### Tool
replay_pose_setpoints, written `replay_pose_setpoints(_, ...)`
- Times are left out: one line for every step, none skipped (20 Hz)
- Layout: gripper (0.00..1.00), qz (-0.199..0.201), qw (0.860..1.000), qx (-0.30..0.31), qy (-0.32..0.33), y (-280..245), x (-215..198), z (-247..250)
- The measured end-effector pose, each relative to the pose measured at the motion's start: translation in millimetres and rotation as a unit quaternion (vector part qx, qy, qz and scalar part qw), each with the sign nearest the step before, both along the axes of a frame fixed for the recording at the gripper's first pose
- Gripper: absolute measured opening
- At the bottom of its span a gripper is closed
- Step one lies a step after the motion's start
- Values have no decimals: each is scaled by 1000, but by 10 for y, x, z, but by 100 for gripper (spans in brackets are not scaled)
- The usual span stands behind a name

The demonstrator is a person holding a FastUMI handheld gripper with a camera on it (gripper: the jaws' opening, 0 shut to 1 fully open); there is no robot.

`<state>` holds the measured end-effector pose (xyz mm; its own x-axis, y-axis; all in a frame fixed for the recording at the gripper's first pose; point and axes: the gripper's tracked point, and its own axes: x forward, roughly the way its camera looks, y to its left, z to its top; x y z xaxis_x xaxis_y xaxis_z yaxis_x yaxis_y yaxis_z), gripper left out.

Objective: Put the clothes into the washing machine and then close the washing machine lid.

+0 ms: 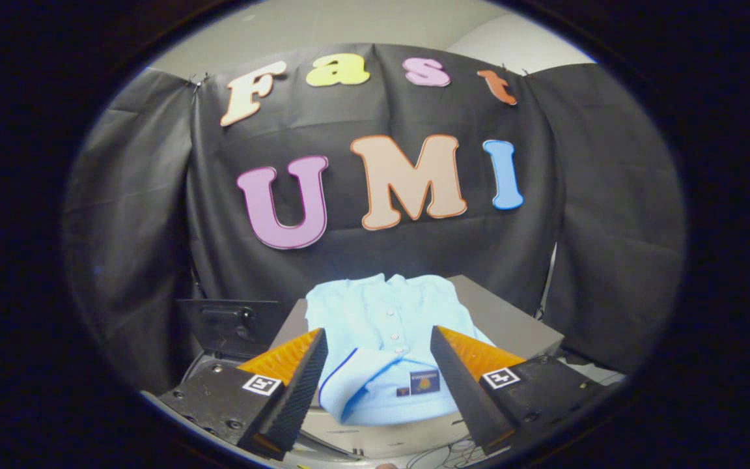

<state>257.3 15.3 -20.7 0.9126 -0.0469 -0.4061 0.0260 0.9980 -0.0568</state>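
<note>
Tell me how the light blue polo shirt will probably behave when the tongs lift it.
The light blue polo shirt is folded soft cloth, so it will likely sag and unfold once lifted. It seems light, so the open tongs, with fingers either side of it, should raise it easily. One edge hangs over the grey box, so a push may slide it off.

grey box | cables below | black cloth wall behind
</note>
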Motion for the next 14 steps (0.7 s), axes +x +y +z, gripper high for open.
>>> replay_pose_setpoints(97, -7, 1000, 1, 13, -33, 174, -69)
replay_pose_setpoints(97, -15, 999, -1, 34, -90, 310, -183)
replay_pose_setpoints(97, -27, 998, -2, 49, -149, 438, -256)
replay_pose_setpoints(97, -44, 997, -3, 67, -216, 544, -338)
replay_pose_setpoints(97, -57, 995, -6, 78, -254, 662, -394)
replay_pose_setpoints(97, -54, 993, -12, 107, -255, 726, -489)
replay_pose_setpoints(97, -57, 991, -3, 125, -212, 816, -574)
replay_pose_setpoints(97, -53, 988, 12, 148, -133, 853, -676)
replay_pose_setpoints(97, -55, 986, 27, 156, -73, 919, -706)
replay_pose_setpoints(98, -62, 984, 23, 165, -98, 953, -748)
replay_pose_setpoints(98, -72, 982, 10, 172, -165, 981, -789)
replay_pose_setpoints(98, -75, 977, 4, 198, -198, 957, -910)
replay_pose_setpoints(97, -82, 970, 4, 229, -226, 888, -971)
replay_pose_setpoints(99, -77, 977, 1, 199, -243, 995, -916)
